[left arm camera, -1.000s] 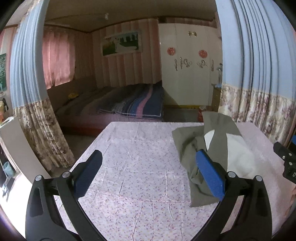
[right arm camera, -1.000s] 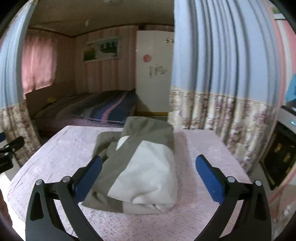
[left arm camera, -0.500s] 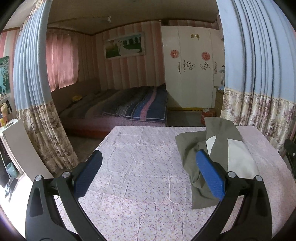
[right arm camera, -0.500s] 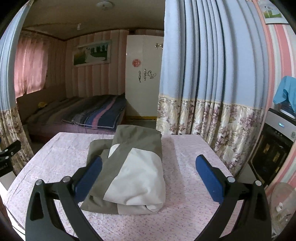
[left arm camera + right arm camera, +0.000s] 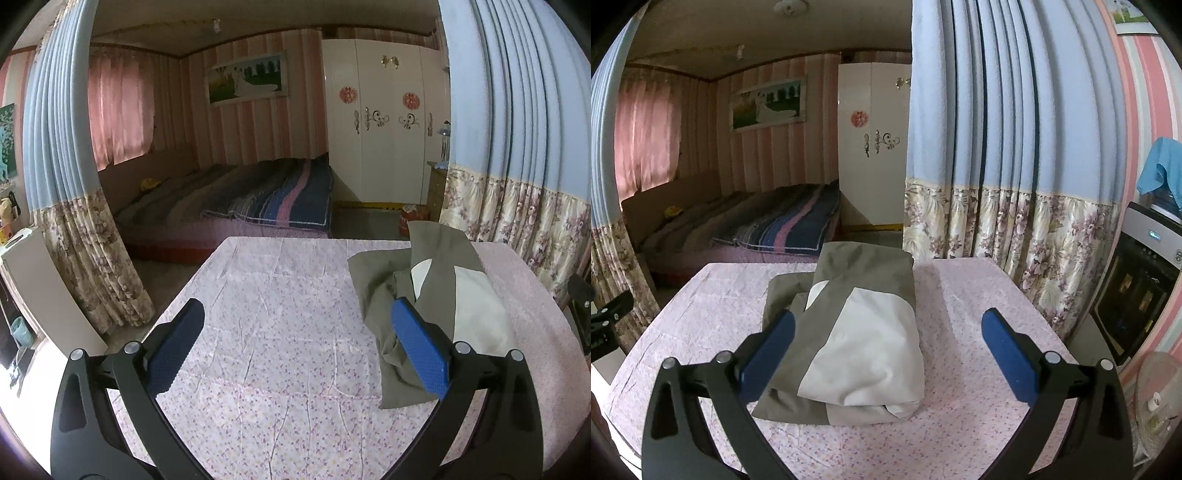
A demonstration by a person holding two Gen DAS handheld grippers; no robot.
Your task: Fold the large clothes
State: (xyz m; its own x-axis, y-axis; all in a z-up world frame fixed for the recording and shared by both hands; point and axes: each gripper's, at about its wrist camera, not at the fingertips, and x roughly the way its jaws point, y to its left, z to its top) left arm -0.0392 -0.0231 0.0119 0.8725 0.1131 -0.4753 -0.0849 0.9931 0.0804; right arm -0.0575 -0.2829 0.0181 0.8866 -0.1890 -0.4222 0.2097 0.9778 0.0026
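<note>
left gripper: jaws wide, empty | right gripper: jaws wide, empty

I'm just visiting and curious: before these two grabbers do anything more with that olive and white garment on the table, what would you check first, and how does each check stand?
1. Left hand-held gripper open, holding nothing: ok.
2. Right hand-held gripper open, holding nothing: ok.
3. Garment wholly on the table, away from the edges: ok.
4. Fold compact: ok on the white top layer.
5. Fold tidy all round: not ok; olive cloth bunches loosely at the garment's left side.
6. Underside layers flat: cannot tell, hidden.
</note>
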